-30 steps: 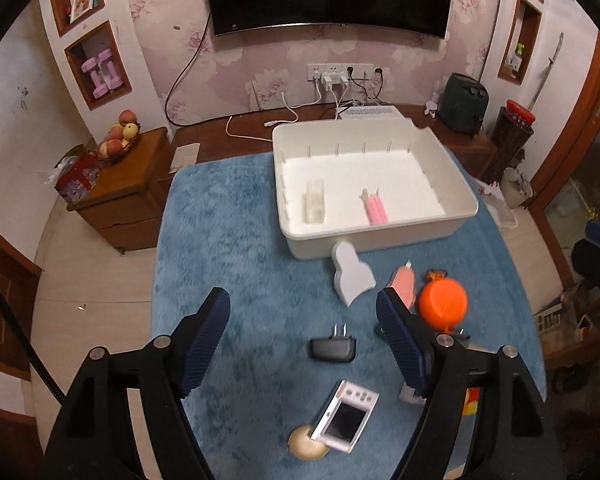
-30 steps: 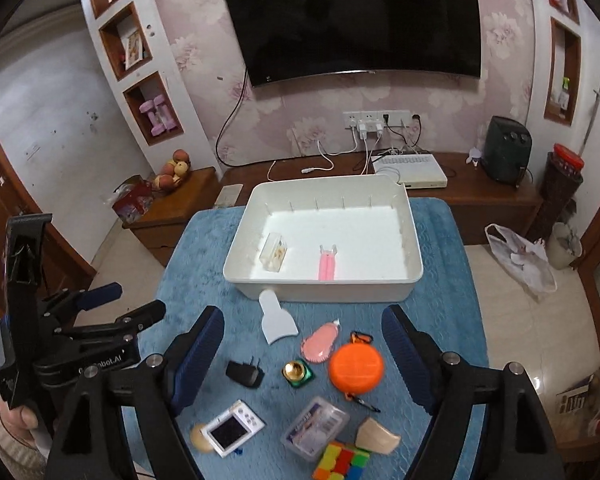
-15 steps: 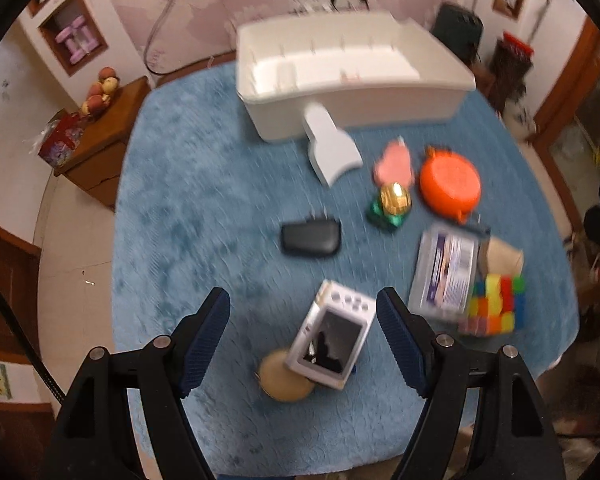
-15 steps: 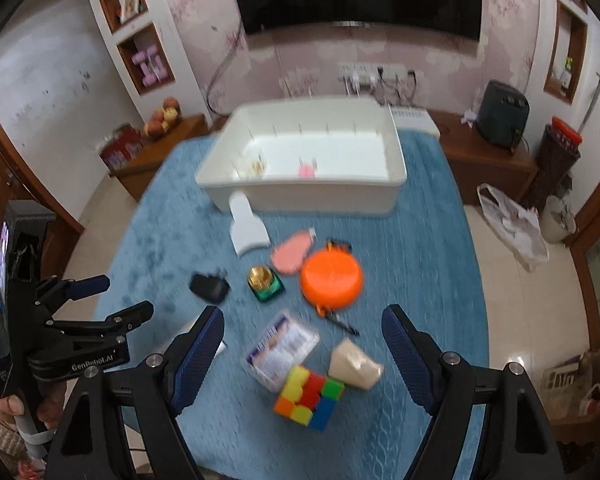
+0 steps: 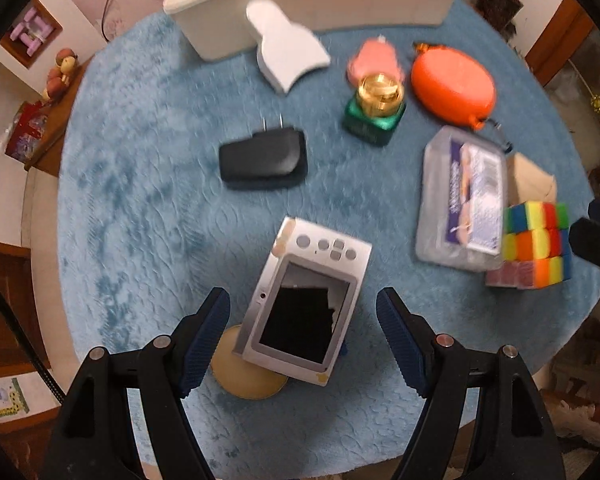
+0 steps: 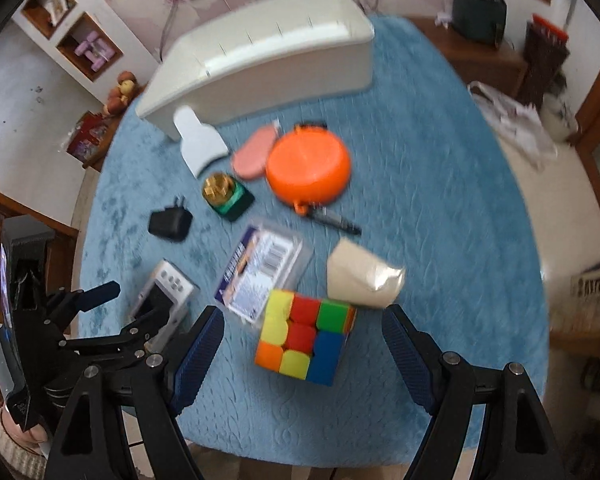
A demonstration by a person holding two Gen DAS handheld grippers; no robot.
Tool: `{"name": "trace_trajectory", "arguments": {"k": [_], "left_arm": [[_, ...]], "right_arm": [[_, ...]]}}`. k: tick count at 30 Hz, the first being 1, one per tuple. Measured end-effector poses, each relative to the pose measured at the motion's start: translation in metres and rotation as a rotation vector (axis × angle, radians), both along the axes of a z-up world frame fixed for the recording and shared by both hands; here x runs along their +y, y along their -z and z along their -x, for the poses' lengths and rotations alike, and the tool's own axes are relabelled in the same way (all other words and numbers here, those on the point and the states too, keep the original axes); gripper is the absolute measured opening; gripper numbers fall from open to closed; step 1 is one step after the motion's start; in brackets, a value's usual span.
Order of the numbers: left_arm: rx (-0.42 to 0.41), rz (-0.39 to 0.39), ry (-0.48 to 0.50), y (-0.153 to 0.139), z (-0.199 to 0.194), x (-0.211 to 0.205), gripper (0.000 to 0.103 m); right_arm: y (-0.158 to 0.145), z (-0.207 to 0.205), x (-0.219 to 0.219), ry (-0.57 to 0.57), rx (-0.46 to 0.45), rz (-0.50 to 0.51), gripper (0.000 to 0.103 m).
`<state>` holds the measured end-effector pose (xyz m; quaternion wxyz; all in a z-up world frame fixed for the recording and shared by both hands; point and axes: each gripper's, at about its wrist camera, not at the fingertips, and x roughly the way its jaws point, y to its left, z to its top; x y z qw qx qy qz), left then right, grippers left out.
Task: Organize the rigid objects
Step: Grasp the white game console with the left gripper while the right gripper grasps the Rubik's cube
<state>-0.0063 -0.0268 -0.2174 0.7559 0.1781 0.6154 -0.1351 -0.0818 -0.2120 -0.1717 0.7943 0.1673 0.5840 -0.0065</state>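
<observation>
Left wrist view: silver camera (image 5: 306, 304), dark cracked screen, btns on top, lies partly on tan disc (image 5: 240, 376); left gripper (image 5: 303, 336) wide, empty; right gripper (image 6: 302, 344) wide, empty.

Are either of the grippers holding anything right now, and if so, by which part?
Nothing is held. The left gripper stands open over the silver camera, and the right gripper stands open over the colour cube, pads clear of both.

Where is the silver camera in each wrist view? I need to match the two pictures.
Left wrist: silver camera low centre, between the open jaws.
Right wrist: lower left, under the left gripper.
Shared landmark: black plug adapter, just beyond the camera.
</observation>
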Motion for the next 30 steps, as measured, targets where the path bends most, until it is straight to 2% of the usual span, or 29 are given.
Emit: {"name": "trace_trajectory", "arguments": {"k": [4, 14, 17, 20, 21, 23, 30], "left_arm": [[0.048, -0.002, -0.005, 0.014, 0.001, 0.000, 0.079], [0.099, -0.048, 0.008, 0.040, 0.003, -0.003, 0.079], [0.108, -0.037, 0.005, 0.044, 0.005, -0.006, 0.079], [0.126, -0.020, -0.005, 0.045, 0.002, -0.005, 0.076], [0.129, -0.017, -0.009, 0.045, 0.000, -0.004, 0.074], [0.142, -0.001, -0.011, 0.045, -0.003, -0.002, 0.068], [0.137, -0.021, -0.011, 0.035, -0.013, -0.004, 0.064]], "right_arm": [[0.019, -0.001, 0.007, -0.003, 0.052, -0.004, 0.082], [0.049, -0.004, 0.007, 0.036, 0.139, 0.007, 0.082], [0.057, -0.004, 0.006, 0.042, 0.150, -0.037, 0.074], [0.058, -0.003, 0.005, 0.045, 0.147, -0.060, 0.070], [0.058, -0.003, 0.004, 0.044, 0.147, -0.074, 0.067], [0.057, -0.003, 0.004, 0.046, 0.148, -0.079, 0.067], [0.048, 0.002, -0.002, 0.044, 0.120, -0.109, 0.060]]}}
